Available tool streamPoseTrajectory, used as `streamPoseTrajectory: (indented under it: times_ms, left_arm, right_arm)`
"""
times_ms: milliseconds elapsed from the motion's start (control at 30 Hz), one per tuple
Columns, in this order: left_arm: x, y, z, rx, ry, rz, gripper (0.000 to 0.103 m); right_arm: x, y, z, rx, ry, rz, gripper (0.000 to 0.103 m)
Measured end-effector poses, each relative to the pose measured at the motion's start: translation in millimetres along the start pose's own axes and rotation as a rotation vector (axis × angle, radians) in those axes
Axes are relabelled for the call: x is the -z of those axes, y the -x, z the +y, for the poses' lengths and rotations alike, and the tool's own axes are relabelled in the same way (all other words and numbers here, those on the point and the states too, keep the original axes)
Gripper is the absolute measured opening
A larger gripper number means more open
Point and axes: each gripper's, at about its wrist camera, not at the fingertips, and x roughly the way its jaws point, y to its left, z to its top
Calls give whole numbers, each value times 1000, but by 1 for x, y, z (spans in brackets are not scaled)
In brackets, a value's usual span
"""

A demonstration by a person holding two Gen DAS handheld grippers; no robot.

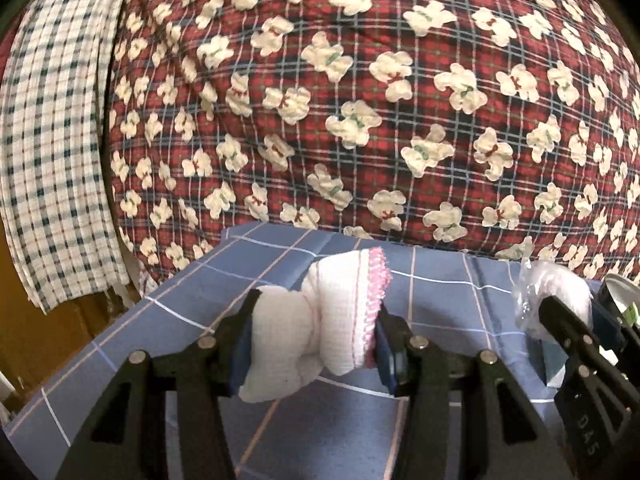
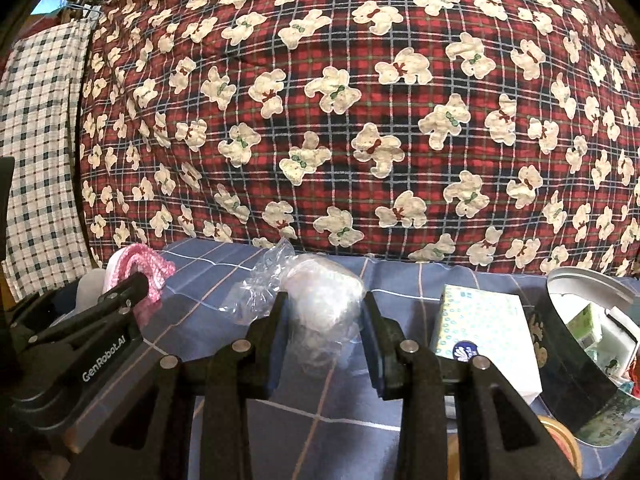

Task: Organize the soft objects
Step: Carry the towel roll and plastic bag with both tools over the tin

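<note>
My left gripper (image 1: 314, 340) is shut on a white knitted cloth with pink crochet trim (image 1: 340, 316), held just above the blue checked tablecloth (image 1: 440, 292). My right gripper (image 2: 324, 332) is shut on a white soft bundle wrapped in clear plastic (image 2: 320, 300). In the left wrist view the right gripper (image 1: 568, 320) shows at the right edge with the plastic bundle (image 1: 560, 284). In the right wrist view the left gripper (image 2: 120, 296) shows at the left with the pink trim (image 2: 148, 272).
A red plaid quilt with white bears (image 1: 360, 100) rises behind the table. A checked cloth (image 1: 48, 160) hangs at left. A tissue pack (image 2: 480, 320) and a dark round tin (image 2: 568, 364) holding small items stand at the right.
</note>
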Motion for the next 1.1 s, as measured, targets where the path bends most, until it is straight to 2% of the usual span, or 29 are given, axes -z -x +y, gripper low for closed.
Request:
streamPoseTrajectory:
  times_ms: [567, 1100]
  left_arm:
    - [9, 16, -15, 35, 19, 11, 50]
    - [17, 40, -56, 108, 2, 3, 50]
  right_arm:
    - [7, 29, -21, 6, 16, -42, 37]
    - [15, 55, -56, 31, 28, -73, 37]
